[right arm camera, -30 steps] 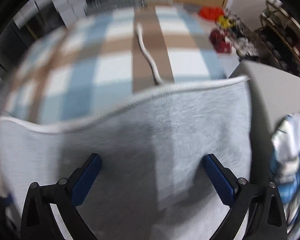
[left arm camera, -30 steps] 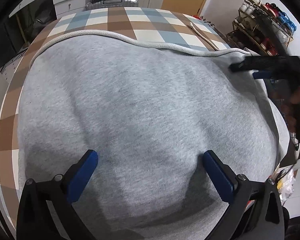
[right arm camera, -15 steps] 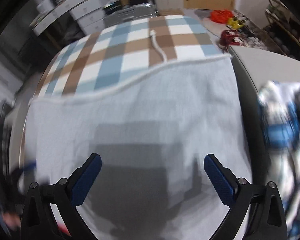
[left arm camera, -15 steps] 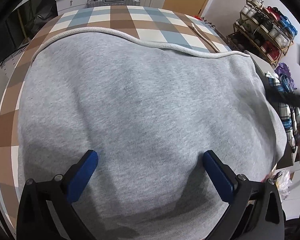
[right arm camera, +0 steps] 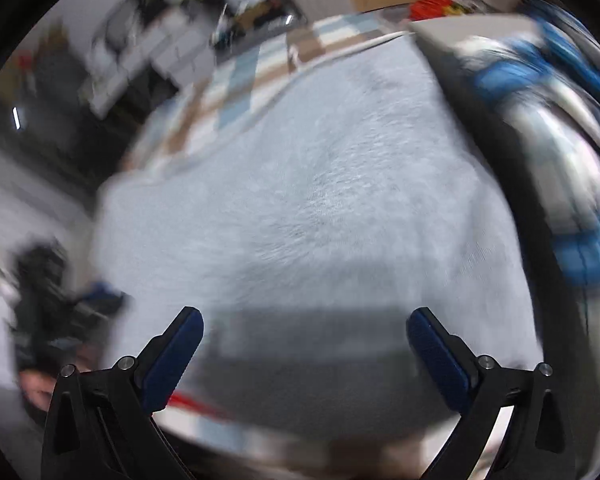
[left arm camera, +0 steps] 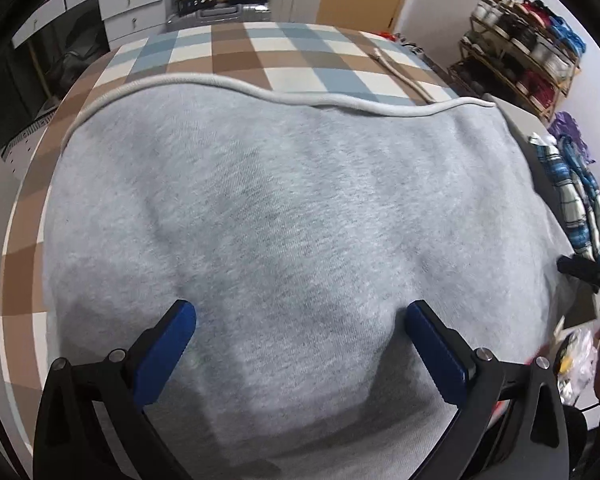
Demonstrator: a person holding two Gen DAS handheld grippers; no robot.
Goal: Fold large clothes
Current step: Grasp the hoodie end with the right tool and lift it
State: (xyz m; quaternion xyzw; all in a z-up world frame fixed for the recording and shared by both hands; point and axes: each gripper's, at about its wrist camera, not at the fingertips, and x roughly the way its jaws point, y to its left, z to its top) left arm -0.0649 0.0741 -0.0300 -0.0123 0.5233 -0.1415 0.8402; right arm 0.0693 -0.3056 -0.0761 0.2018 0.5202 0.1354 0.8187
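Note:
A large grey sweatshirt [left arm camera: 292, 208] lies spread flat over a checked table [left arm camera: 236, 52], its ribbed hem [left arm camera: 284, 96] along the far side. It also shows in the blurred right wrist view [right arm camera: 320, 220]. My left gripper [left arm camera: 300, 320] is open and empty, hovering over the garment's near part. My right gripper [right arm camera: 304, 328] is open and empty, above the garment's near right part. Its dark tip shows at the right edge of the left wrist view [left arm camera: 584, 268].
A white cord [left arm camera: 400, 74] lies on the table beyond the hem. A blue-and-white plaid garment [left arm camera: 576, 200] hangs at the right. A shoe rack [left arm camera: 516, 56] stands at the far right, drawers [left arm camera: 112, 12] at the far left.
My right gripper has pulled back from the garment's far right corner toward the near right side and is swinging fast. The left gripper has barely moved. The garment lies unchanged.

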